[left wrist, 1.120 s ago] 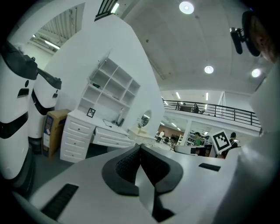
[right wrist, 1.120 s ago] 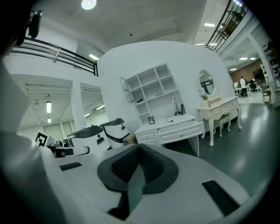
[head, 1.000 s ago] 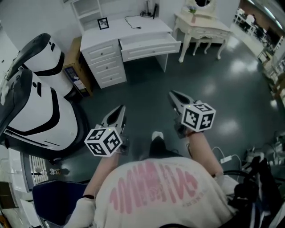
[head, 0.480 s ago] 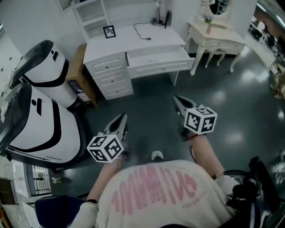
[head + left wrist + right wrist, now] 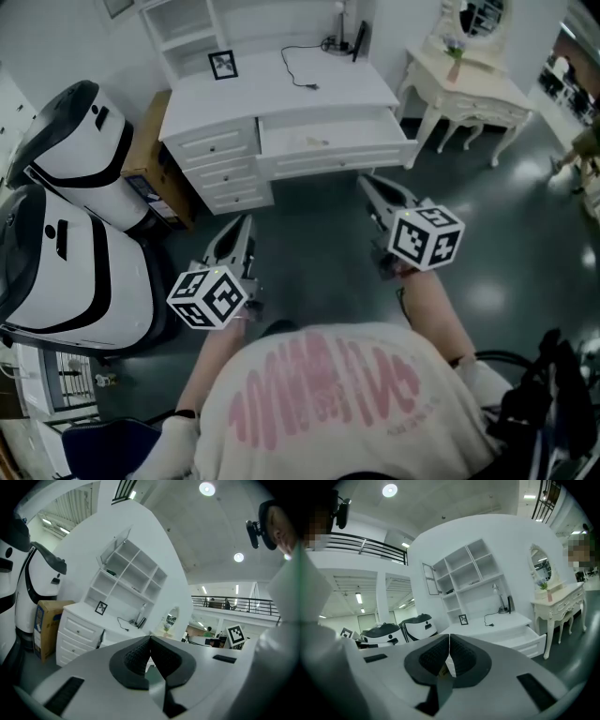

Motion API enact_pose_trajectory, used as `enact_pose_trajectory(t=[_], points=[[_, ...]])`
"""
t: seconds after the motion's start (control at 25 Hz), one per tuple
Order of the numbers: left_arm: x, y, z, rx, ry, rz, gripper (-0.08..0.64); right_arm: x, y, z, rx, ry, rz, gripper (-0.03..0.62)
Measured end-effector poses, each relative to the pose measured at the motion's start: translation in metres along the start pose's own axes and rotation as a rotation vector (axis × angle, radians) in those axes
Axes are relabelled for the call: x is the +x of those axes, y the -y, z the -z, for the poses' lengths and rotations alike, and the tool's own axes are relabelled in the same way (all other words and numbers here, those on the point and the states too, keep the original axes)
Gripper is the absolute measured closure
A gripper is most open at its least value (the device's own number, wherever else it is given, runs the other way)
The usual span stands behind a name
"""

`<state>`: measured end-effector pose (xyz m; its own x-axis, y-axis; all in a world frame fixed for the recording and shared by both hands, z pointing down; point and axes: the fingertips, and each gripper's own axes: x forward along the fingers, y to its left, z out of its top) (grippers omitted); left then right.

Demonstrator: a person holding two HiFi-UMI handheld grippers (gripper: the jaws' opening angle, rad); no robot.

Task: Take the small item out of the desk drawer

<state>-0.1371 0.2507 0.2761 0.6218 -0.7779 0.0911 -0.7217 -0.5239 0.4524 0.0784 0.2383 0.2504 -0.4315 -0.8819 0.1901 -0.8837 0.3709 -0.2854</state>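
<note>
Only from the head view: faint small item (image 5: pixel 315 141) lying inside open drawer (image 5: pixel 337 159); from the right gripper view, merely its front. Held toward the desk (image 5: pixel 281 89), well apart from it: left gripper (image 5: pixel 240 225), right gripper (image 5: pixel 366 183), both pressed together, empty.

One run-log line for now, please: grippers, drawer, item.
left gripper: shut | right gripper: shut | desk drawer: open | both grippers short of desk | small item: not made out

Drawer (image 5: pixel 337 159) below desk (image 5: pixel 272 89), dressing table (image 5: pixel 473 80) right
</note>
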Motion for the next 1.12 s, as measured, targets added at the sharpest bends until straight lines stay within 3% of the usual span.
enact_pose_trajectory(t=[0.28,0.64,0.76,1.12], points=[[0.043,-0.027,0.025,-0.031,-0.084,-0.029,0.531,0.045,0.035,0.031,0.037,-0.093,-0.004,0.574],[0.137,-0.087,0.036,-0.074,-0.178,-0.029,0.531,0.131,0.101,0.04,0.144,-0.123,-0.017,0.574],[0.182,-0.112,0.025,-0.103,-0.186,-0.024,0.531,0.175,0.128,0.033,0.138,-0.154,-0.007,0.574],[0.306,-0.184,-0.049,-0.075,-0.184,-0.021,0.531,0.31,0.175,-0.013,0.099,-0.196,-0.054,0.573]])
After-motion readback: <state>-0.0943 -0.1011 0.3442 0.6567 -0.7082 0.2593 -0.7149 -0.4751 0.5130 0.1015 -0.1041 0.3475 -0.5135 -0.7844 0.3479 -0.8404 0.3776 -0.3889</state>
